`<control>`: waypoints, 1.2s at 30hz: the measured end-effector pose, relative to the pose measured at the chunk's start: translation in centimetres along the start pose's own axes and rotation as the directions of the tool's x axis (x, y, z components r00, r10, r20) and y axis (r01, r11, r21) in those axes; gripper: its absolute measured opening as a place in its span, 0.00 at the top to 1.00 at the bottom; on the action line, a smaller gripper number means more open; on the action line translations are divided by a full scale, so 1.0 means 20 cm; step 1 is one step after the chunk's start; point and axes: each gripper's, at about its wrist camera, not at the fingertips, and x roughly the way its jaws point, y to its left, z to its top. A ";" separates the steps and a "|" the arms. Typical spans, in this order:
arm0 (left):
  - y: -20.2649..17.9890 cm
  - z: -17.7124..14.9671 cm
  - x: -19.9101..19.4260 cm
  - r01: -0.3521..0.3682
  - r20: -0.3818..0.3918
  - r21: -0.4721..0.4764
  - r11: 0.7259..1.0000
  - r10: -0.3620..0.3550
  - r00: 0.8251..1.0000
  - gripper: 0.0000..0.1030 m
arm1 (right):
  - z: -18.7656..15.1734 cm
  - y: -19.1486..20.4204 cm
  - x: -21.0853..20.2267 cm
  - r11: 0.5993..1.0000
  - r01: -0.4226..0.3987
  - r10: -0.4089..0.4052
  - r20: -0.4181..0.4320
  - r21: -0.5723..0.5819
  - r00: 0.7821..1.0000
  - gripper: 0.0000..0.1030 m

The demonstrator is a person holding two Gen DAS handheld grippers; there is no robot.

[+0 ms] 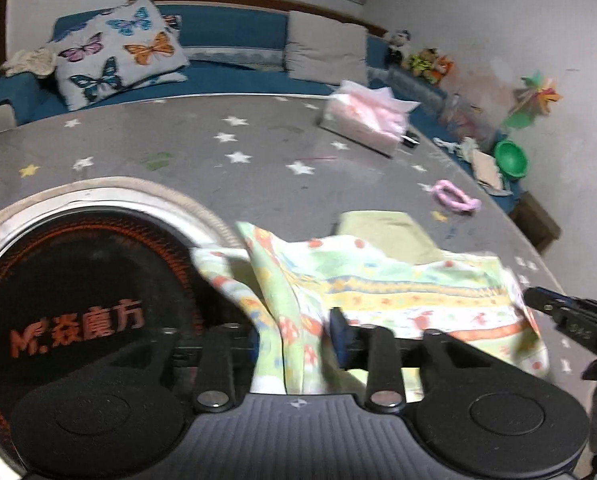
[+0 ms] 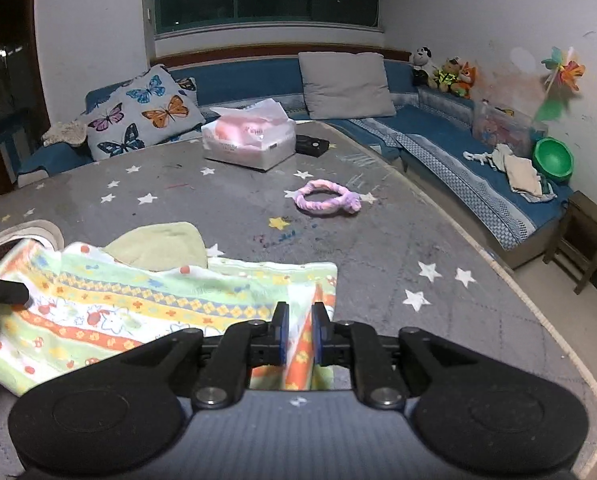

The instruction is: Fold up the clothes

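A patterned cloth (image 2: 146, 300) with green, yellow and orange stripes lies spread near the front of the grey star-printed table (image 2: 226, 204). My right gripper (image 2: 300, 328) is shut on a fold at its right corner. In the left wrist view the same cloth (image 1: 398, 292) bunches up between the fingers of my left gripper (image 1: 298, 336), which is shut on its left edge and holds it raised; the left finger is hidden by fabric. The left gripper's tip (image 2: 6, 292) shows at the far left, and the right gripper's tip (image 1: 558, 308) at the far right.
A folded pale green cloth (image 2: 158, 244) lies partly under the patterned one. A round black heater panel (image 1: 78, 300) is set into the table on the left. Beyond are a pink ring (image 2: 326, 198), a tissue box (image 2: 250, 140), a black box (image 2: 312, 146) and a blue sofa (image 2: 438, 136).
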 end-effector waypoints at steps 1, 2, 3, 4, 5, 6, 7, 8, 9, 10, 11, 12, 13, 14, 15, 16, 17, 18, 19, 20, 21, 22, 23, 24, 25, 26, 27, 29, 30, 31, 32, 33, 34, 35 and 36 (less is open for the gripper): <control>0.01 0.00 0.00 -0.016 0.004 -0.001 1.000 0.016 1.000 0.52 | 0.00 0.01 0.00 1.000 -0.011 0.011 0.006 0.000 1.000 0.88; 0.02 0.01 0.00 -0.025 0.006 -0.002 1.000 0.025 1.000 0.51 | 0.01 0.02 0.00 1.000 -0.027 0.027 0.011 -0.001 1.000 0.88; 0.03 0.01 -0.01 -0.028 0.008 -0.003 1.000 0.028 1.000 0.49 | 0.01 0.03 0.00 0.999 -0.041 0.041 0.012 -0.003 0.999 0.88; 0.03 0.01 -0.01 -0.031 0.010 -0.004 1.000 0.031 0.999 0.47 | 0.01 0.04 0.01 0.998 -0.057 0.057 0.011 -0.004 0.998 0.88; 0.03 0.02 -0.01 -0.035 0.011 -0.004 0.999 0.035 0.999 0.46 | 0.02 0.06 0.02 0.997 -0.078 0.078 0.004 -0.003 0.997 0.88; 0.04 0.02 -0.01 -0.038 0.013 -0.005 0.999 0.038 0.999 0.44 | 0.02 0.08 0.04 0.995 -0.099 0.099 -0.003 -0.001 0.995 0.88; 0.04 0.02 -0.01 -0.041 0.015 -0.005 0.999 0.041 0.999 0.42 | 0.03 0.10 0.06 0.992 -0.125 0.126 -0.013 0.005 0.992 0.88; 0.05 0.02 -0.01 -0.045 0.017 -0.006 0.999 0.045 0.999 0.41 | 0.04 0.11 0.09 0.990 -0.141 0.141 -0.020 0.009 0.990 0.87; 0.04 0.03 0.00 -0.047 0.017 -0.003 0.999 0.047 0.999 0.37 | 0.04 0.13 0.11 0.988 -0.152 0.152 -0.025 0.011 0.988 0.84; 0.03 0.03 0.01 -0.047 0.015 0.004 0.999 0.047 0.999 0.32 | 0.04 0.15 0.13 0.988 -0.157 0.157 -0.028 0.011 0.987 0.81; 0.02 0.04 0.02 -0.048 0.013 0.011 0.999 0.048 0.999 0.31 | 0.04 0.16 0.16 0.987 -0.161 0.161 -0.032 0.014 0.986 0.77; 0.01 0.04 0.03 -0.049 0.012 0.018 0.999 0.049 0.999 0.31 | 0.04 0.17 0.18 0.987 -0.162 0.163 -0.041 0.017 0.986 0.77; -0.01 0.04 0.05 -0.051 0.011 0.026 0.998 0.050 0.999 0.30 | 0.04 0.18 0.20 0.987 -0.160 0.161 -0.045 0.017 0.986 0.77; -0.02 0.05 0.06 -0.052 0.010 0.032 0.998 0.051 0.999 0.29 | 0.04 0.19 0.22 0.987 -0.158 0.158 -0.050 0.017 0.986 0.77; -0.03 0.05 0.07 -0.053 0.008 0.038 0.998 0.053 0.999 0.28 | 0.04 0.20 0.24 0.988 -0.155 0.156 -0.054 0.016 0.986 0.76; -0.04 0.06 0.09 -0.055 0.005 0.043 0.998 0.054 0.999 0.27 | 0.04 0.21 0.25 0.988 -0.151 0.152 -0.049 0.010 0.987 0.74; -0.05 0.06 0.11 -0.057 0.002 0.050 0.997 0.057 0.998 0.27 | 0.05 0.21 0.26 0.989 -0.151 0.151 -0.048 0.008 0.987 0.71; -0.06 0.07 0.13 -0.062 -0.001 0.057 0.996 0.062 0.998 0.27 | 0.05 0.21 0.26 0.988 -0.153 0.153 -0.047 0.006 0.987 0.67; -0.06 0.07 0.13 -0.065 -0.003 0.063 0.996 0.066 0.998 0.27 | 0.05 0.21 0.26 0.988 -0.155 0.155 -0.047 0.005 0.987 0.65; -0.07 0.06 0.13 -0.067 -0.003 0.067 0.995 0.068 0.998 0.27 | 0.05 0.21 0.25 0.988 -0.154 0.154 -0.045 0.003 0.987 0.62; -0.07 0.06 0.14 -0.069 -0.003 0.072 0.995 0.070 0.998 0.27 | 0.05 0.21 0.24 0.988 -0.151 0.151 -0.041 -0.001 0.988 0.59; -0.08 0.05 0.14 -0.071 -0.002 0.077 0.995 0.072 0.997 0.26 | 0.05 0.21 0.23 0.989 -0.149 0.149 -0.038 -0.005 0.988 0.56; -0.08 0.05 0.14 -0.073 -0.002 0.081 0.994 0.073 0.997 0.26 | 0.05 0.21 0.21 0.989 -0.146 0.146 -0.034 -0.009 0.989 0.49; -0.08 0.04 0.13 -0.075 0.000 0.087 0.993 0.075 0.997 0.23 | 0.04 0.21 0.19 0.989 -0.147 0.147 -0.026 -0.011 0.989 0.46; -0.09 0.03 0.12 -0.077 0.004 0.093 0.993 0.077 0.997 0.21 | 0.03 0.21 0.17 0.989 -0.150 0.150 -0.025 -0.013 0.988 0.45; -0.10 0.03 0.11 -0.078 0.008 0.099 0.992 0.077 0.997 0.19 | 0.02 0.21 0.16 0.988 -0.154 0.153 -0.023 -0.015 0.988 0.43; -0.10 0.02 0.09 -0.079 0.012 0.103 0.992 0.078 0.997 0.17 | 0.01 0.21 0.14 0.987 -0.157 0.157 -0.022 -0.017 0.987 0.38; -0.11 0.00 0.05 -0.073 0.020 0.110 0.991 0.071 0.997 0.15 | -0.02 0.21 0.10 0.986 -0.164 0.164 -0.020 -0.020 0.986 0.32; -0.12 -0.01 0.04 -0.069 0.022 0.113 0.991 0.067 0.998 0.14 | -0.03 0.22 0.08 0.985 -0.168 0.167 -0.021 -0.026 0.986 0.31; -0.13 -0.02 0.02 -0.067 0.024 0.116 0.991 0.064 0.998 0.11 | -0.05 0.23 0.06 0.985 -0.169 0.168 -0.023 -0.035 0.986 0.30; -0.13 -0.03 0.00 -0.065 0.028 0.120 0.991 0.062 0.998 0.10 | -0.06 0.24 0.04 0.985 -0.167 0.166 -0.024 -0.045 0.986 0.27; -0.14 -0.05 -0.02 -0.065 0.034 0.126 0.990 0.062 0.998 0.08 | -0.08 0.25 0.02 0.985 -0.166 0.165 -0.023 -0.055 0.986 0.23; -0.14 -0.06 -0.03 -0.067 0.040 0.131 0.989 0.062 0.997 0.05 | -0.10 0.26 0.00 0.984 -0.165 0.164 -0.022 -0.065 0.986 0.22; -0.15 -0.07 -0.05 -0.069 0.046 0.138 0.988 0.063 0.997 0.04 | -0.12 0.26 -0.03 0.983 -0.165 0.165 -0.017 -0.074 0.986 0.20; -0.15 -0.09 -0.07 -0.072 0.051 0.145 0.987 0.065 0.997 0.03 | -0.13 0.27 -0.04 0.983 -0.167 0.166 -0.015 -0.078 0.986 0.20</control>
